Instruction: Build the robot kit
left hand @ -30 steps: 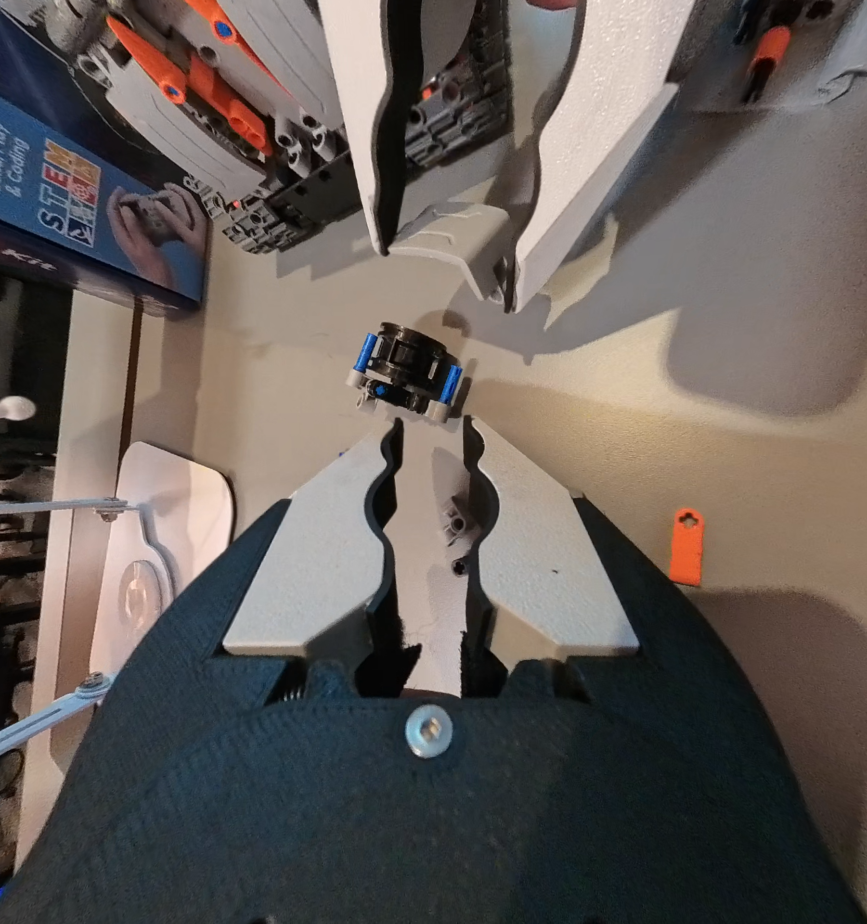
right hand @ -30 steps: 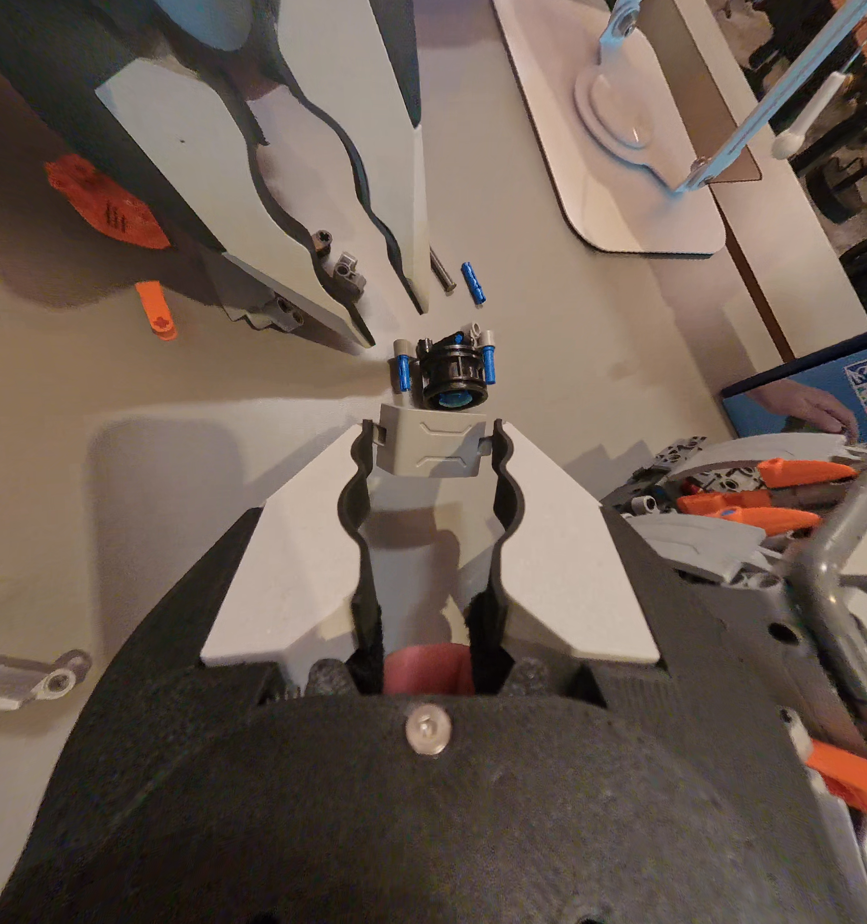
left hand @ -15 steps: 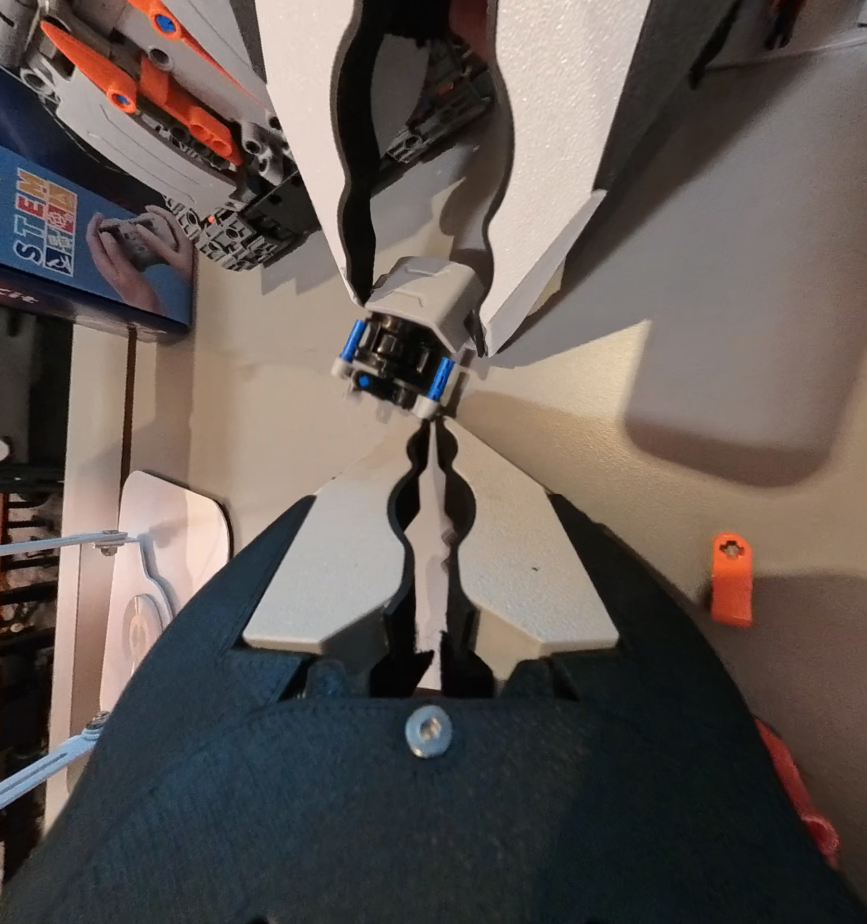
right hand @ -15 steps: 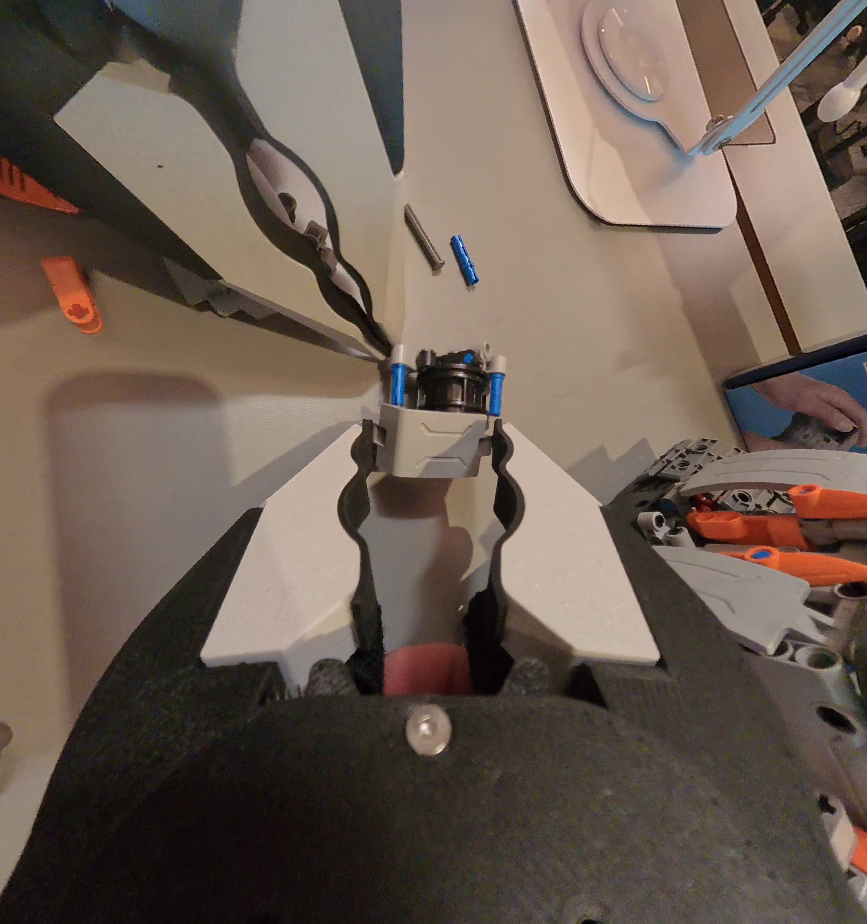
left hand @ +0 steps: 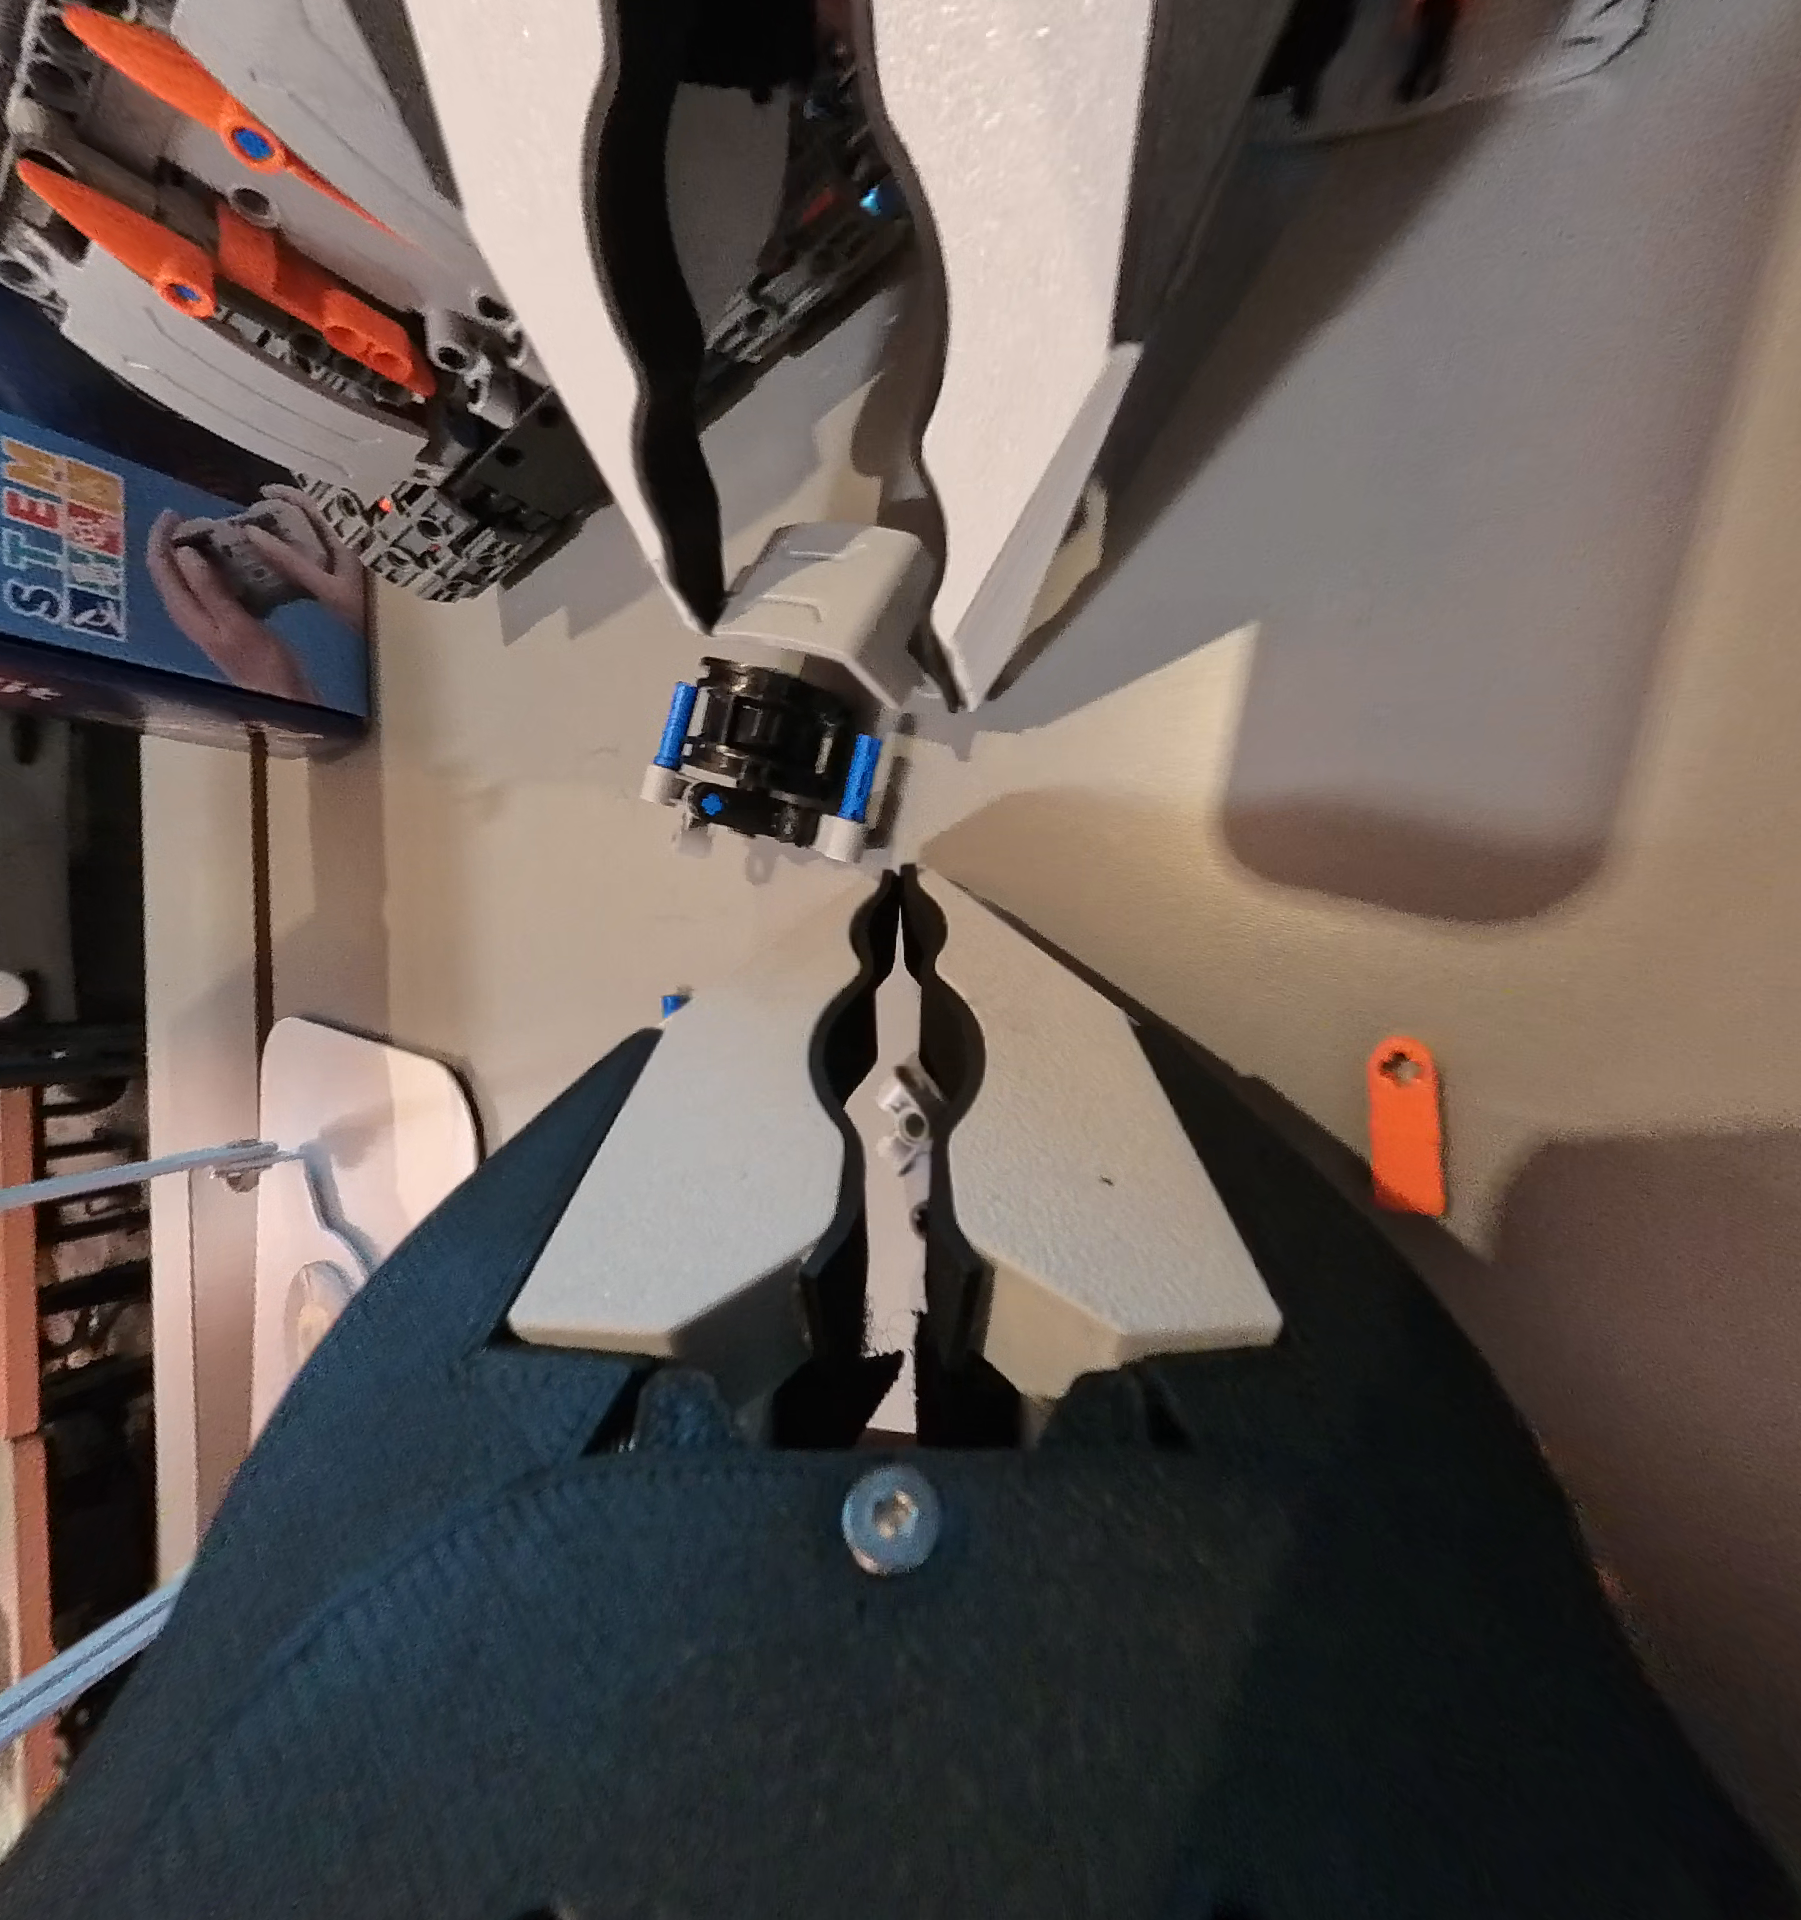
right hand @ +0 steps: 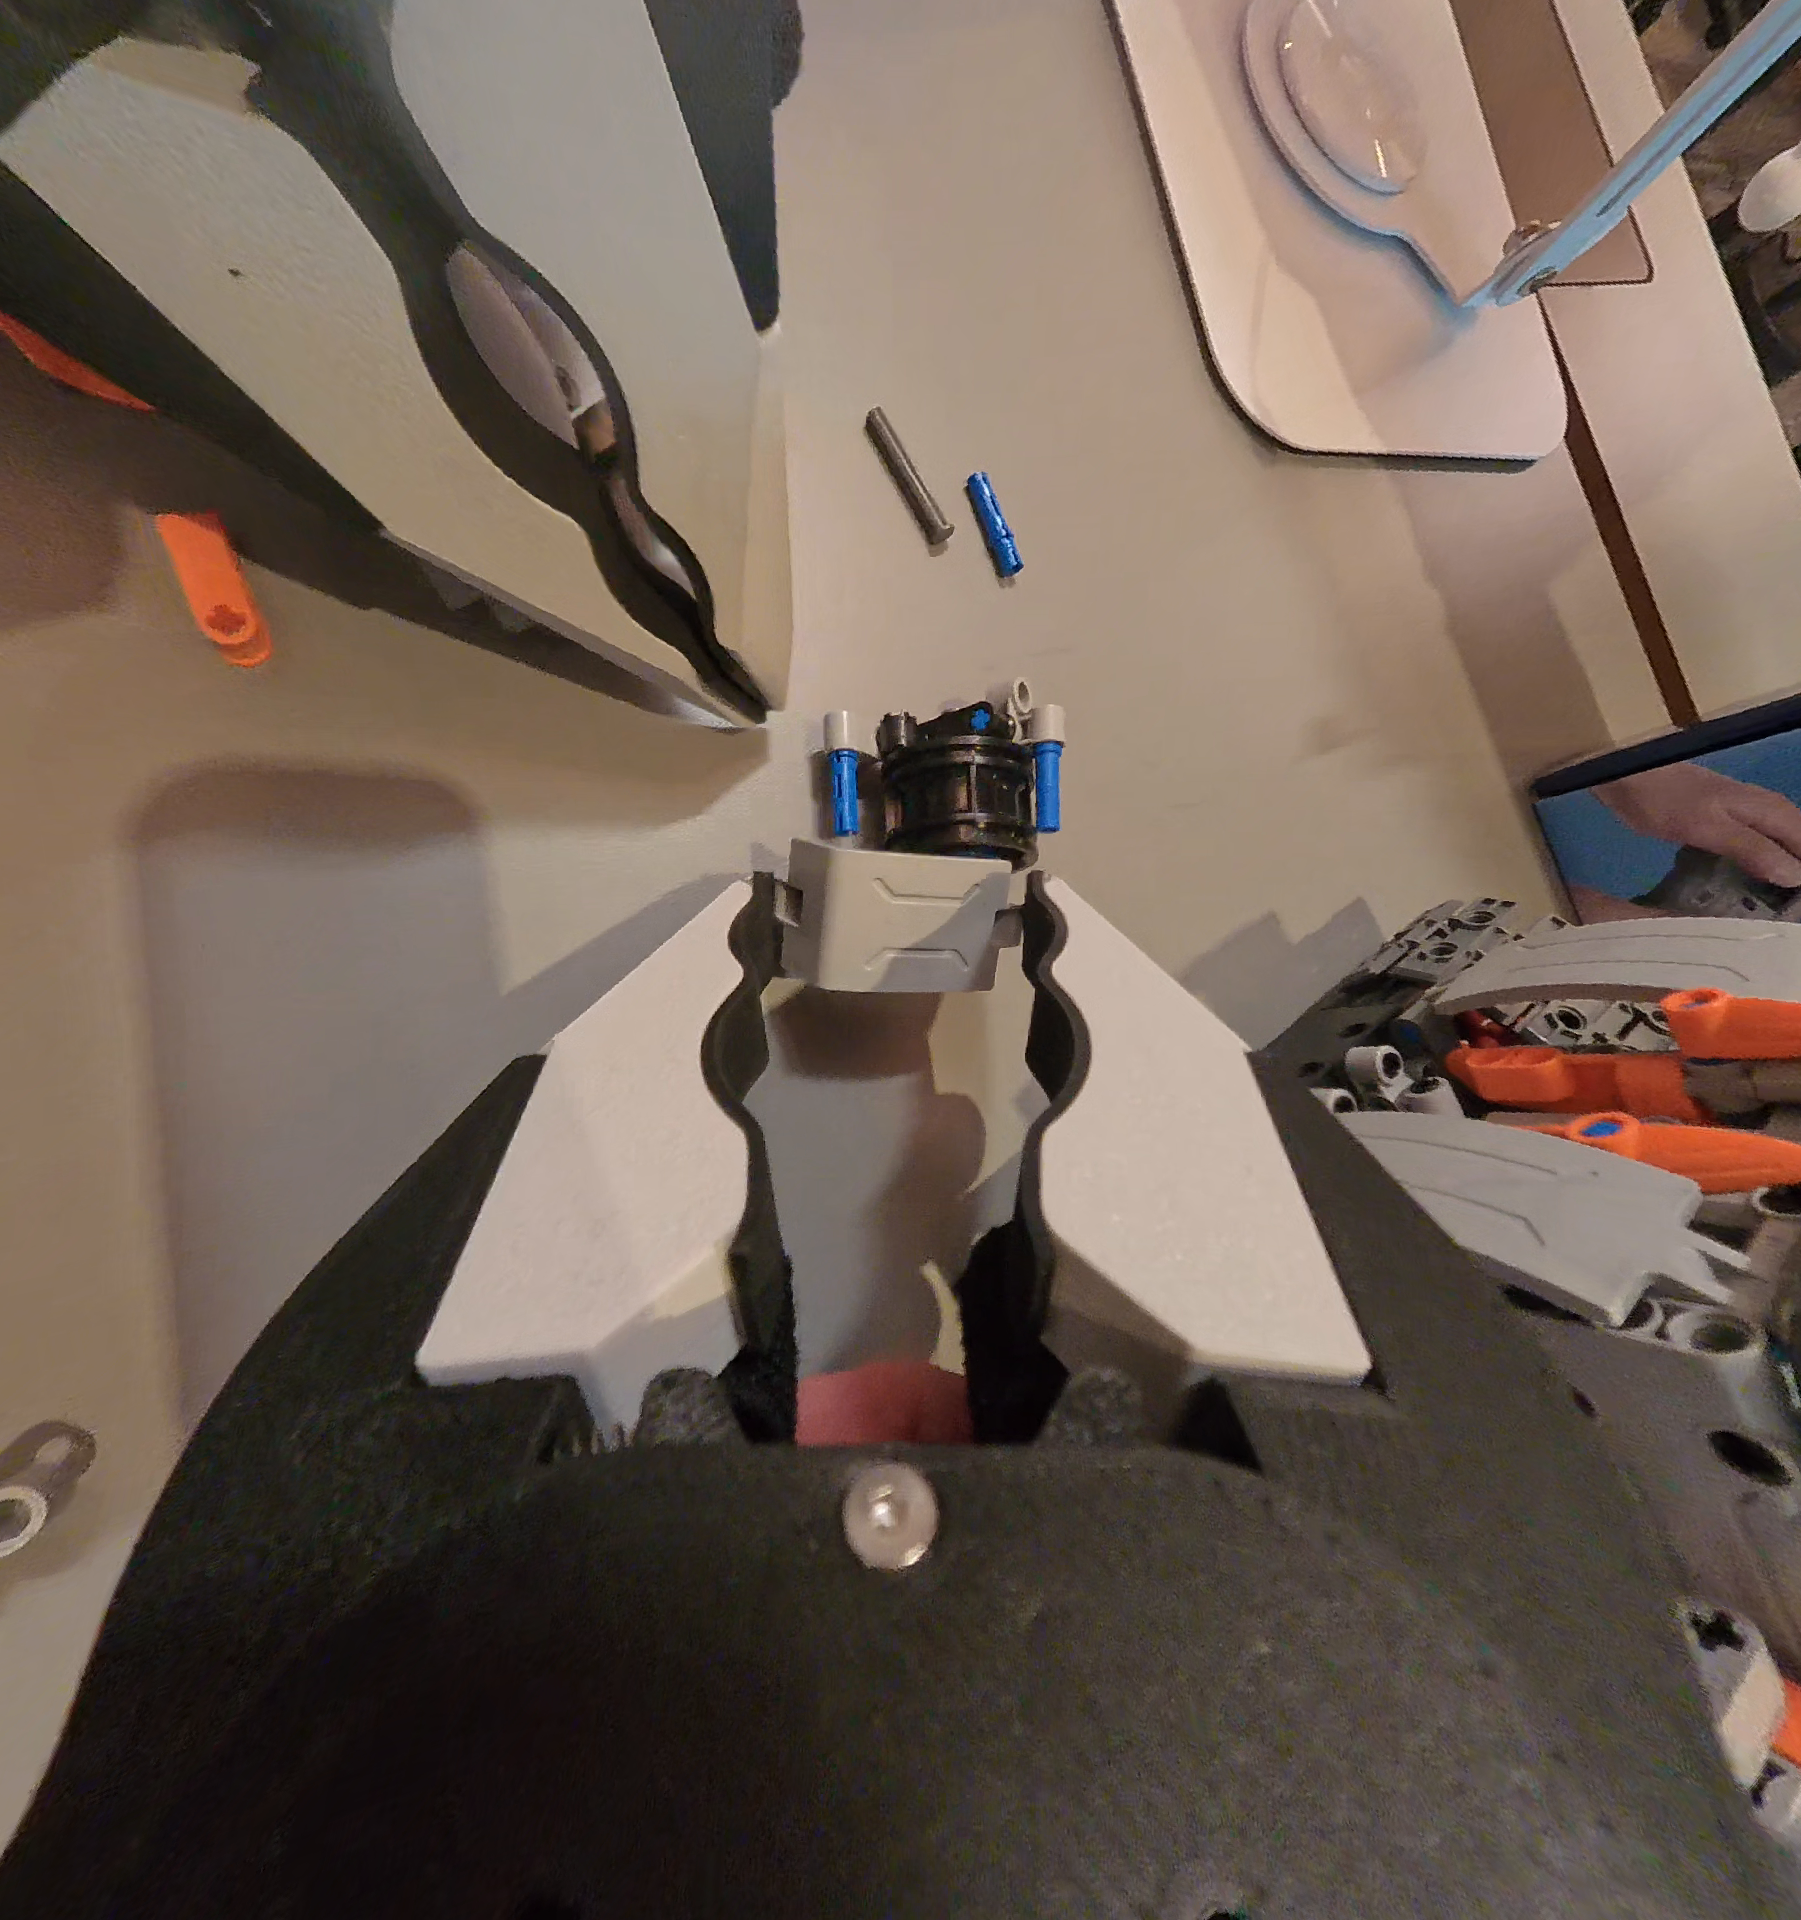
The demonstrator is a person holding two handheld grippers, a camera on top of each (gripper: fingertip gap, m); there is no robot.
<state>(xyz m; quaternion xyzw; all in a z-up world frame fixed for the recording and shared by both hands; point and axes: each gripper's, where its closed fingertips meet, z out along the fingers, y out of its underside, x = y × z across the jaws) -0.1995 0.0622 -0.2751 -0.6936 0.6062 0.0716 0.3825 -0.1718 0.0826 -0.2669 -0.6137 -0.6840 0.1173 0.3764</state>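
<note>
1. Right gripper (right hand: 891,914): its fingertips clamp a grey panel piece (right hand: 894,914) by its two sides. A black drum-shaped assembly with blue pins (right hand: 953,774) sits at the panel's far edge, touching or joined to it; which of the two cannot be told.
2. Left gripper (left hand: 898,878): fingertips pressed together with nothing between the tips. A small light-grey connector (left hand: 911,1127) is lodged farther back between the fingers. The tips stand just beside the black assembly (left hand: 761,764), apart from it.
3. The two grippers face each other across the assembly, above the beige bench (right hand: 1135,675).
4. Loose parts on the bench: a dark grey axle (right hand: 908,473) and a blue pin (right hand: 995,525) lying side by side beyond the assembly; an orange beam (left hand: 1405,1122) to the right of the left gripper; a grey connector piece (right hand: 8,1491) at the left edge of the right wrist view.
5. A larger grey and orange brick model (right hand: 1602,1101) lies to the right of the right gripper, with a blue box (left hand: 148,561) next to it.
6. A white stand base (right hand: 1395,312) with a light-blue arm rests on the far part of the bench.
</note>
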